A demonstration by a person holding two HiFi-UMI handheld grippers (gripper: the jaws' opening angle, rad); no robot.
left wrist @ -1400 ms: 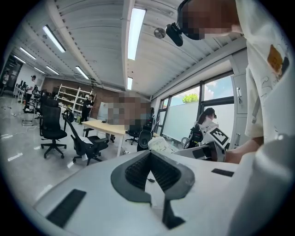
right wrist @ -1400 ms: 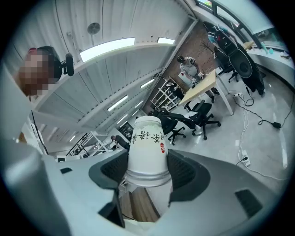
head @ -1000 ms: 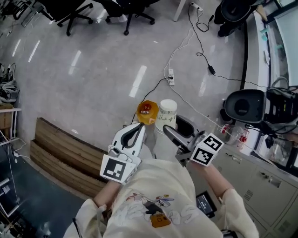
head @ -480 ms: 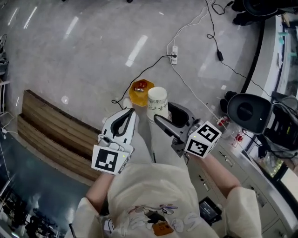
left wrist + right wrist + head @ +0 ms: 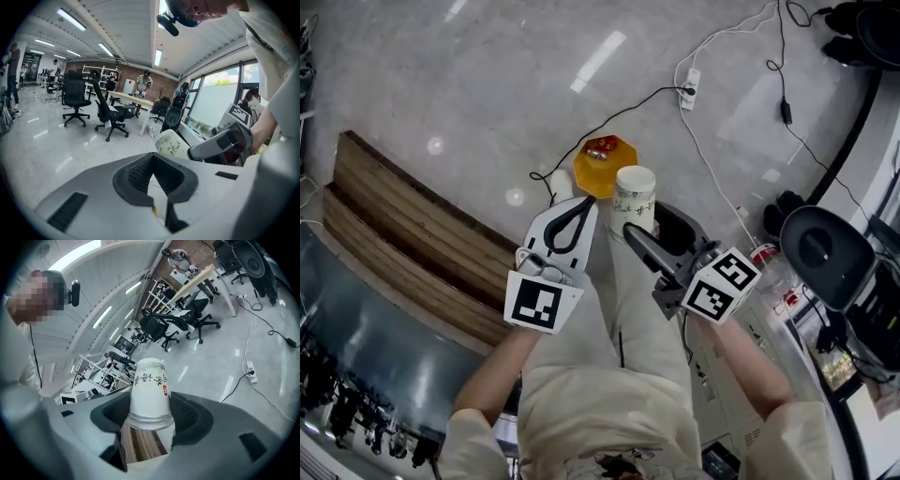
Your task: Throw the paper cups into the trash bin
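My right gripper (image 5: 644, 218) is shut on a white paper cup (image 5: 635, 195) with printed characters, held upright at waist height. In the right gripper view the cup (image 5: 150, 392) stands between the black pads (image 5: 190, 416), which press on its lower sides. My left gripper (image 5: 582, 202) is shut and empty, just left of the cup. Its closed tips (image 5: 152, 161) point forward, with the cup (image 5: 169, 143) and the right gripper (image 5: 220, 145) beside them. An orange open-topped bin (image 5: 605, 165) with something red inside stands on the floor beyond both grippers.
A wooden step (image 5: 412, 239) runs along the left. A power strip (image 5: 691, 75) and cables (image 5: 722, 187) lie on the grey floor ahead. A black round seat (image 5: 825, 253) and white cabinets (image 5: 741, 375) are on the right. Office chairs (image 5: 77, 96) stand farther off.
The head view has swung across the floor, and the wooden step and orange bin now sit higher and nearer. Both grippers keep their pose, and the cup stays gripped.
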